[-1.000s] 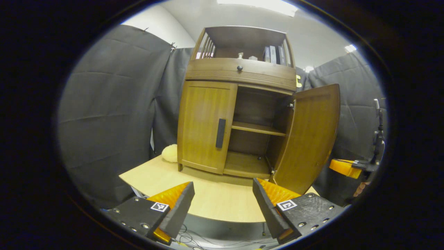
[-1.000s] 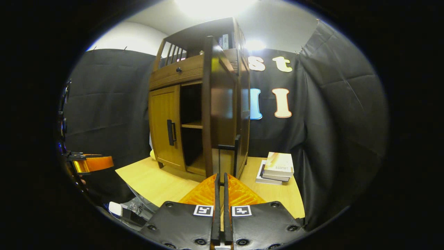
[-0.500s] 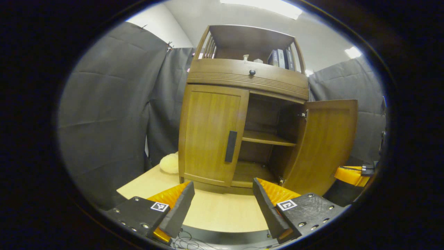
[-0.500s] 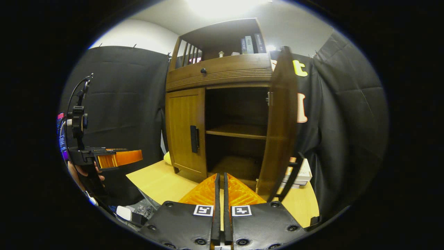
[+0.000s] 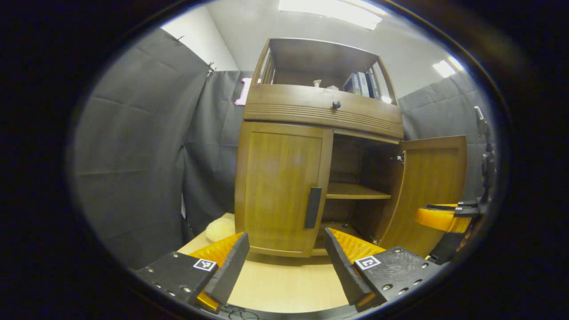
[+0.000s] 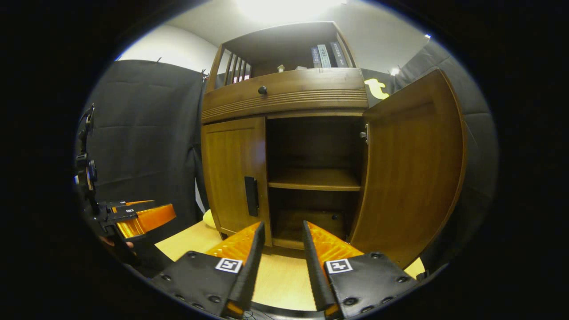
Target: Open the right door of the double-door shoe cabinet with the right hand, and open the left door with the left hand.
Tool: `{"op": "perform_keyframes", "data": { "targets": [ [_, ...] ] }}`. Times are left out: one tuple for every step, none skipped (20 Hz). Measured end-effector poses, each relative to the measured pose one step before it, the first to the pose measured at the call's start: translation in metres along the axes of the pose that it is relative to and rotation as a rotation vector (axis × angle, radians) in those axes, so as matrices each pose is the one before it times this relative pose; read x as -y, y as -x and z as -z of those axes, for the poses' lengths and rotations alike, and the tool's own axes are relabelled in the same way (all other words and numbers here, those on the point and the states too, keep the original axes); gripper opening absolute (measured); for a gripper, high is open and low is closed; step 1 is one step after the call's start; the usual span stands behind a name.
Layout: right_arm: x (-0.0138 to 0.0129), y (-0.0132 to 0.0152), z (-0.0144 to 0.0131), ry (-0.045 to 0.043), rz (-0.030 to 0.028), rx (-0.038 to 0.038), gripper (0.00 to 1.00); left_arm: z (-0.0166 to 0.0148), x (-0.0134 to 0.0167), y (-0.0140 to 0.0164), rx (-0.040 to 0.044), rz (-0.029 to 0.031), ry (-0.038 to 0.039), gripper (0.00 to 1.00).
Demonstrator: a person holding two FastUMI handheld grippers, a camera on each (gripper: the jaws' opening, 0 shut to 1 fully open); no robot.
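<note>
The right gripper [image 6: 281,249] is now held with its jaws parted and nothing between them; half a second ago they were pressed together. The right door [image 6: 411,169] has thus been let go and is left swung well out on its hinge, its inner face turned toward the right gripper view. The cabinet [image 6: 284,95] interior is exposed, with a shelf [image 6: 315,178] across the middle and no shoes seen on it. The right half of the task is judged done.

The left gripper [image 5: 286,253] is also held wide open and empty, as it was a second ago, but it has been brought closer: the left door [image 5: 280,186] is seen larger and lower in the left gripper view than before. That door is shut flush, and its handle [image 5: 312,207] (a dark vertical bar at the inner edge) is seen just above and between the fingertips, not yet touched. The approach to the handle is judged to be the step in hand; the jaws are to be closed round the bar and the door drawn leftward.

Beyond the doors, a drawer knob [image 5: 336,105] and books [image 5: 362,83] on the open top are seen, a pale soft lump [image 5: 220,229] lies on the table [image 5: 284,284] beside the cabinet's left side, and the right gripper shows at the far right of the left gripper view.
</note>
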State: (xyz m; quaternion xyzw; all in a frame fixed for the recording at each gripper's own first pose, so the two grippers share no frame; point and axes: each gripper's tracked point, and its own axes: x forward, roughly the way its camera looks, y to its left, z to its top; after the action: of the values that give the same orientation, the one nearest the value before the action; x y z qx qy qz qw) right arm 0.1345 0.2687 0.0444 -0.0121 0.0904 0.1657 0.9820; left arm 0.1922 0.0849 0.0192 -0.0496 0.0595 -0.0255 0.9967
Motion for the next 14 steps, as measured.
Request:
{"op": "perform_keyframes", "data": {
  "targets": [
    [-0.00357,-0.00379,0.00232,0.00569,0.00429,-0.00956,0.62,0.00051,-0.00128,-0.00523,-0.00023,0.01212,-0.00469,0.99],
    [0.00012,-0.0048,0.00301,0.00382,0.00883,-0.00363,0.73,0.00208,0.00037,-0.00609,-0.00707,0.00947,-0.0049,0.98],
    [0.00198,-0.00247,-0.00165,0.00054,0.01392,0.002,0.85,0.00158,0.00017,-0.00652,-0.00714,0.01079,-0.00038,0.97],
    [-0.00001,-0.00175,0.00058,-0.00215,0.01019,0.00777,0.96,-0.0003,0.00223,-0.00676,-0.0024,0.01385,0.00555,0.96],
    [-0.0011,-0.00505,-0.00042,-0.00496,0.00288,0.00778,0.96,-0.00134,0.00325,-0.00835,-0.0015,0.0159,0.00687,0.95],
    [-0.00165,-0.00287,0.00197,-0.00668,-0.00239,0.00311,0.99,-0.00145,0.00412,-0.00886,-0.00254,0.01216,0.00315,0.94],
    [0.00008,-0.00521,-0.00045,-0.00602,-0.00199,0.00403,0.96,-0.00202,0.00219,-0.01003,-0.0022,0.00908,-0.00196,0.99],
    [0.00112,-0.0059,-0.00151,-0.00525,0.00112,0.00467,0.97,-0.00102,0.00153,-0.00872,-0.00095,0.00622,-0.00483,0.99],
    [0.00261,-0.00688,-0.00227,-0.00593,0.00318,0.00402,0.96,-0.00311,0.00222,-0.0116,-0.00058,0.00458,-0.00595,0.99],
    [0.00404,-0.00721,-0.00069,-0.00578,0.01068,0.0012,0.99,-0.00076,0.00462,-0.01086,-0.00199,0.00454,-0.00432,0.99],
    [0.00483,-0.00726,-0.00056,-0.0061,0.01071,-0.00338,0.97,-0.00206,0.00338,-0.01125,-0.00015,0.00631,-0.00014,0.99],
    [0.00222,-0.00627,0.0013,-0.00541,0.00207,-0.0029,0.99,-0.0023,0.00231,-0.01101,0.00269,0.0095,0.00328,0.99],
    [0.00278,-0.00609,-0.00063,-0.00449,0.00049,0.00124,0.99,-0.00425,0.00119,-0.01161,0.0028,0.0087,0.00332,0.99],
    [0.0041,-0.00532,-0.00151,-0.00117,0.00608,0.00364,0.97,-0.00013,0.00008,-0.01054,-0.00076,0.00347,-0.00105,0.99]
  ]
}}
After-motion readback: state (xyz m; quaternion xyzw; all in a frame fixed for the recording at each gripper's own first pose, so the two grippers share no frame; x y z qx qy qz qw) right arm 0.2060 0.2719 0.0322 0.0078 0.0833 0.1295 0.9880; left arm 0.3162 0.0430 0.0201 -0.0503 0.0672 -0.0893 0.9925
